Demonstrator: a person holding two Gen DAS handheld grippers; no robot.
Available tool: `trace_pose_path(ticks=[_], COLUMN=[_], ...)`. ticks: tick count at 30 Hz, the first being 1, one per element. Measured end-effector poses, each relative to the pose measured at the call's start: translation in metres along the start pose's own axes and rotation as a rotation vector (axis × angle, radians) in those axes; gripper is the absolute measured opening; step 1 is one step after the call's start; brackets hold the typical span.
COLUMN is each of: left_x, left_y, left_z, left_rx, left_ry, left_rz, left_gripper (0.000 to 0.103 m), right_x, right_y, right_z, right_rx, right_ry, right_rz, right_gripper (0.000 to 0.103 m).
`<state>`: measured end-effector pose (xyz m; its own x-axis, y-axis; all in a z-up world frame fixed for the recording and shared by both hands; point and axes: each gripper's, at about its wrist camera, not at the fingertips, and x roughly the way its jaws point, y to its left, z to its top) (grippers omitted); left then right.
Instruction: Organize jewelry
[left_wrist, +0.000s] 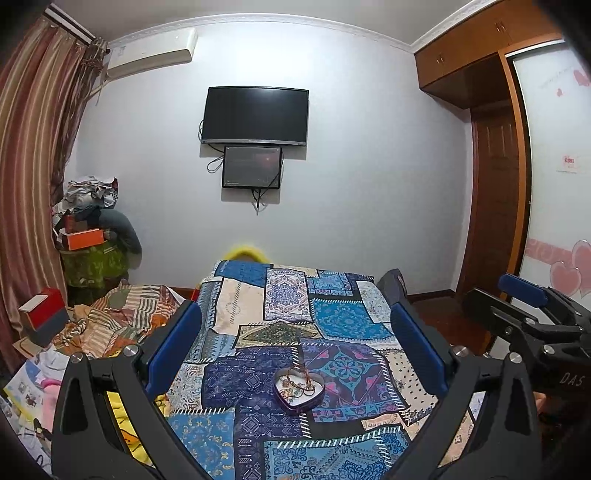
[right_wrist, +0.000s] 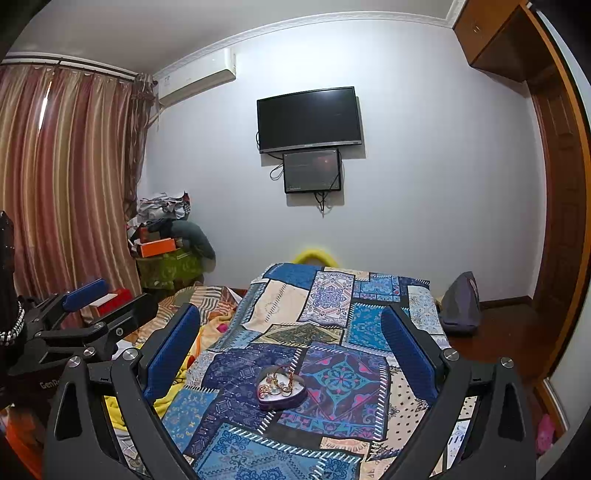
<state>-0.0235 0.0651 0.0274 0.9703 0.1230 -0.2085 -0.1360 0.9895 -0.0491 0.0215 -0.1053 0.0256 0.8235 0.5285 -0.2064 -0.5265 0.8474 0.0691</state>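
Note:
A heart-shaped tin (left_wrist: 300, 392) holding tangled gold-coloured jewelry (left_wrist: 298, 384) sits on the blue patchwork cloth (left_wrist: 258, 373) of a table. It also shows in the right wrist view (right_wrist: 281, 390), with the jewelry (right_wrist: 277, 383) inside. My left gripper (left_wrist: 295, 347) is open and empty, held above and short of the tin. My right gripper (right_wrist: 291, 350) is open and empty, likewise above and short of the tin. Each gripper shows at the edge of the other's view, the right one (left_wrist: 532, 310) and the left one (right_wrist: 92, 306).
The cloth-covered table (right_wrist: 325, 295) stands in a bedroom. A bed with striped bedding (left_wrist: 122, 314) and boxes (left_wrist: 44, 310) lies to the left. A dark bag (right_wrist: 460, 302) sits on the floor at the right. A TV (left_wrist: 255, 114) hangs on the far wall.

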Motion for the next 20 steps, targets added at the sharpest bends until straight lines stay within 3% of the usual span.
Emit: trace_pose_path(ticks=[20], left_x=[0.0017], left_y=[-0.0023], left_z=[-0.0026], left_rx=[0.009], left_ry=[0.002], left_rz=[0.003], left_gripper=[0.103], right_x=[0.0014], right_y=[0.0010], right_z=[0.0004], right_rx=[-0.003], right_ry=[0.003], right_rz=[-0.006], right_gripper=[0.098])
